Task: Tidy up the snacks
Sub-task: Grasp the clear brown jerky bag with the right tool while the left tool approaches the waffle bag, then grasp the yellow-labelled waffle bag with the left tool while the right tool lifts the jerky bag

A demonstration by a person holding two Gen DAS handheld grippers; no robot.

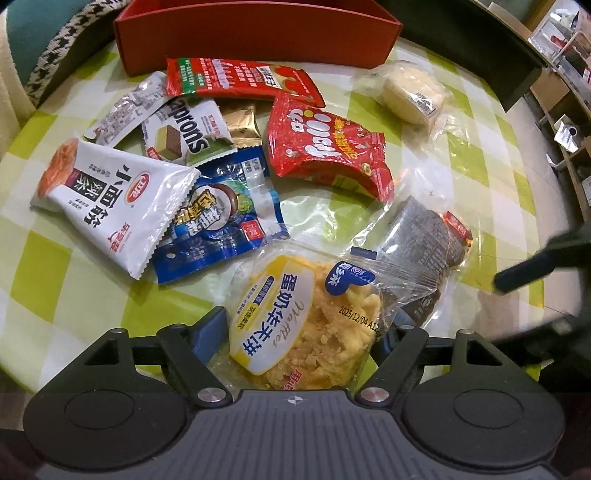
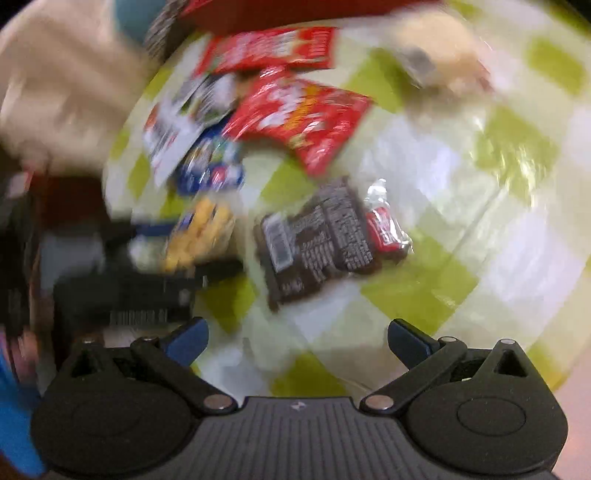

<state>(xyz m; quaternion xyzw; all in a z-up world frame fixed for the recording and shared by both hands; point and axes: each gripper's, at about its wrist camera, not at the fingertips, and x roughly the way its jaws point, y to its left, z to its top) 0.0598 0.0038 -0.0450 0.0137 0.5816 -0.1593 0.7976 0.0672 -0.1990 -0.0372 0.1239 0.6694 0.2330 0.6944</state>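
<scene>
Snack packets lie scattered over a worktop point(image 1: 461, 155) with a green-and-white checked cover, and a red box point(image 1: 255, 33) stands open at its far edge. The left tool point(image 1: 303, 332) points steeply down with a clear packet of yellow waffle biscuits point(image 1: 306, 321) between its blue fingers point(image 1: 212, 332) — whether the pads press on the wrapper or merely flank it cannot be told. Just right of that packet lies a dark brown snack in clear wrap point(image 1: 424, 247), touching it. Farther up sit a white pouch point(image 1: 118, 199), a blue packet point(image 1: 221, 214) partly under it, a green-and-white wafer packet point(image 1: 184, 129), two red bags point(image 1: 325, 147) and, well apart to the right, a pale cake in clear wrap point(image 1: 410, 96).

The right wrist view is heavily blurred. The right tool point(image 2: 297, 343) hangs over bare cloth with its fingers spread wide and nothing between them — the dark brown snack point(image 2: 317, 236) lies ahead of it, not touching.
</scene>
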